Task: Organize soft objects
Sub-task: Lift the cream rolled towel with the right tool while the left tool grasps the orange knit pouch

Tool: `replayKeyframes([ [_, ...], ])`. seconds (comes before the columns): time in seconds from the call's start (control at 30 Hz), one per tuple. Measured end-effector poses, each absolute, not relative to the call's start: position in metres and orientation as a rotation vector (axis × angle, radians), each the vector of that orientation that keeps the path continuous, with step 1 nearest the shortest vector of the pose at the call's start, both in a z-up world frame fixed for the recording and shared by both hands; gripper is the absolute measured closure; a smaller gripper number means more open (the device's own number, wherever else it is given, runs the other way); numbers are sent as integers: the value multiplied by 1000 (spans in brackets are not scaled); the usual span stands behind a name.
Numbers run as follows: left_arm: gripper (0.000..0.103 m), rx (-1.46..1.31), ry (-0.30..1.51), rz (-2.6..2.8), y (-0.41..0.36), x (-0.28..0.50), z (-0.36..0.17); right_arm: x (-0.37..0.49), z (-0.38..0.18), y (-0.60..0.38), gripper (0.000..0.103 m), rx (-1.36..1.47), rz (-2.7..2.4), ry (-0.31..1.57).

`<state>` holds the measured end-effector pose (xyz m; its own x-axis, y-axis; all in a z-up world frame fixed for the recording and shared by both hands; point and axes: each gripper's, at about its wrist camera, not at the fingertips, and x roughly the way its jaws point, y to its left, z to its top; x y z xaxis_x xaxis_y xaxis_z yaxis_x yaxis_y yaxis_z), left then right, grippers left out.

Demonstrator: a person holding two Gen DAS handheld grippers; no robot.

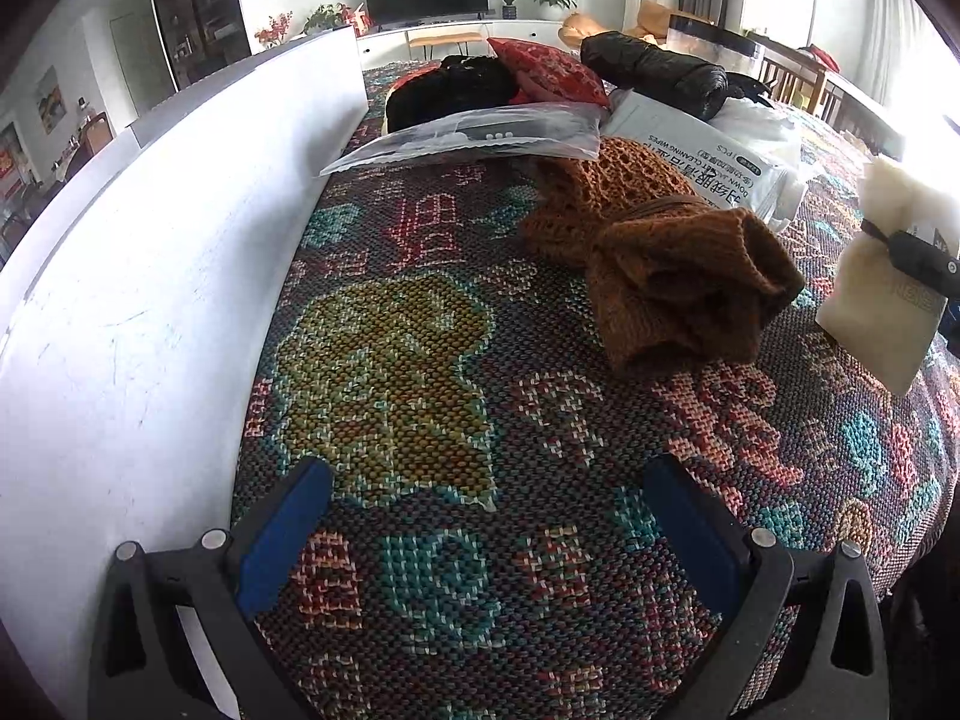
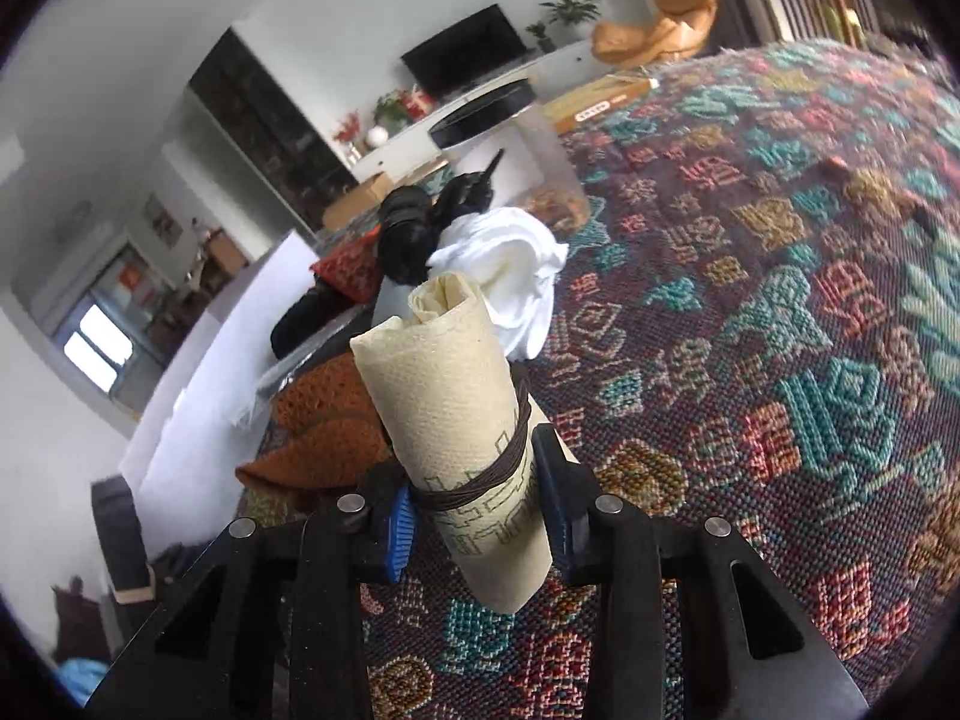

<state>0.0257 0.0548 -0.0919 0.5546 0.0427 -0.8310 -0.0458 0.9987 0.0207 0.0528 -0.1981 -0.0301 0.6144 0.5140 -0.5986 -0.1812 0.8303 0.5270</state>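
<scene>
My right gripper is shut on a rolled cream cloth tied with a brown cord, held above the patterned cover. The roll also shows at the right edge of the left wrist view. My left gripper is open and empty, low over the woven cover next to a white board. A brown knitted garment lies ahead of it to the right; it shows in the right wrist view left of the roll. A white cloth lies beyond the roll.
Further back lie a clear plastic bag, a wipes pack, a black fuzzy item, a red cushion and a black bundle. A clear container with a black lid and a flat box stand far back.
</scene>
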Motion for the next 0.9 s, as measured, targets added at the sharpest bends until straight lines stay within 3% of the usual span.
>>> replayKeyframes([
  [0.27, 0, 4, 961, 48, 53, 18, -93, 55, -46, -233, 71, 708, 372, 843],
  [0.9, 0, -16, 882, 39, 54, 9, -95, 44, -55, -249, 68, 774, 305, 845],
])
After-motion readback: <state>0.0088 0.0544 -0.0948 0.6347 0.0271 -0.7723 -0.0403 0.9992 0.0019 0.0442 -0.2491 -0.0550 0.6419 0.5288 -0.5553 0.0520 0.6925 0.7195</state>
